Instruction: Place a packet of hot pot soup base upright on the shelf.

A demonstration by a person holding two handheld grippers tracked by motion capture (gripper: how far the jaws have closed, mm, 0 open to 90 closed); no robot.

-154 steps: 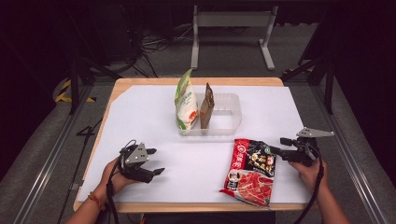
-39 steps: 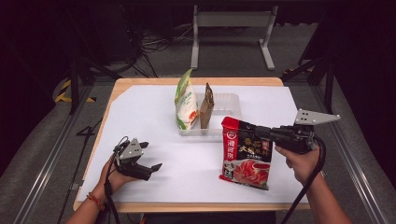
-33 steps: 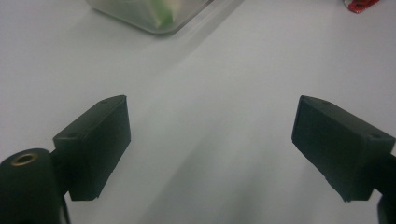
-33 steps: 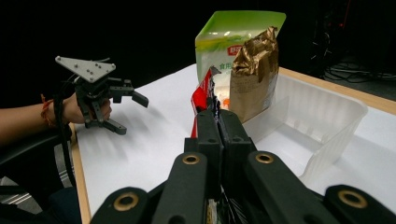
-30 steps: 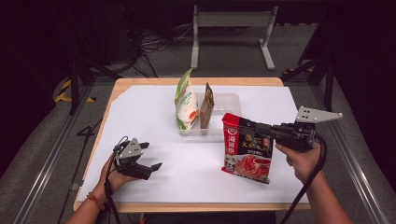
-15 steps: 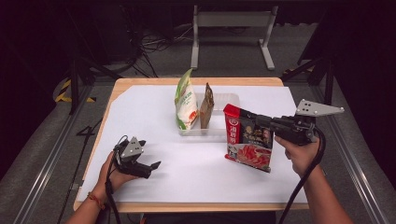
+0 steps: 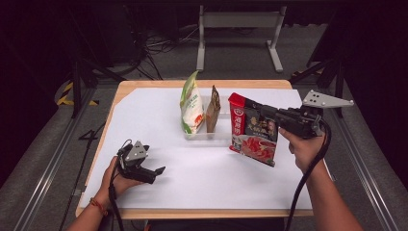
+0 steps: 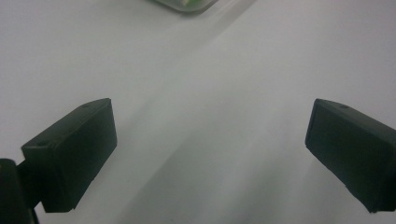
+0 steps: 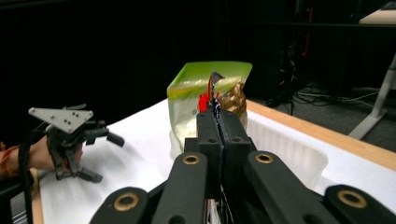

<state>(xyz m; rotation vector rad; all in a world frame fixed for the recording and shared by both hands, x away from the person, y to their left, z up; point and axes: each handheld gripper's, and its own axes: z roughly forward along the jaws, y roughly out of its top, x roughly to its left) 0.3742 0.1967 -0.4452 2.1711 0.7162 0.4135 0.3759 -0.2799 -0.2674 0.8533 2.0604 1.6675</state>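
Right gripper (image 7: pixel 269 115) is clamped tight on the right edge of a red-and-black hotpot soup base pouch (image 7: pixel 252 129), holding it upright in the air just right of the clear plastic bin (image 7: pixel 219 137), bottom corner near the white table cover (image 7: pixel 216 178). In the right gripper view the jaws are pressed together on the thin pouch seam (image 9: pixel 214 93).

Left gripper (image 7: pixel 146 168) rests low at the near left of the table, jaws spread wide with nothing between them; they have just been opening.

Handling, as a judgement: the pouch looks like glossy flexible film, so slippery and floppy. It hangs slightly tilted from an edge pinch, contents probably a soft, fairly dense block that sags. The flat sealed seam is the safest place to hold; a body grip would likely slide.

Writing: white Chinese characters on the red top band, too small to read. The green-and-white bag (image 7: pixel 191 109) and the brown pouch (image 7: pixel 212 109) stand in the bin, with print I can't read.
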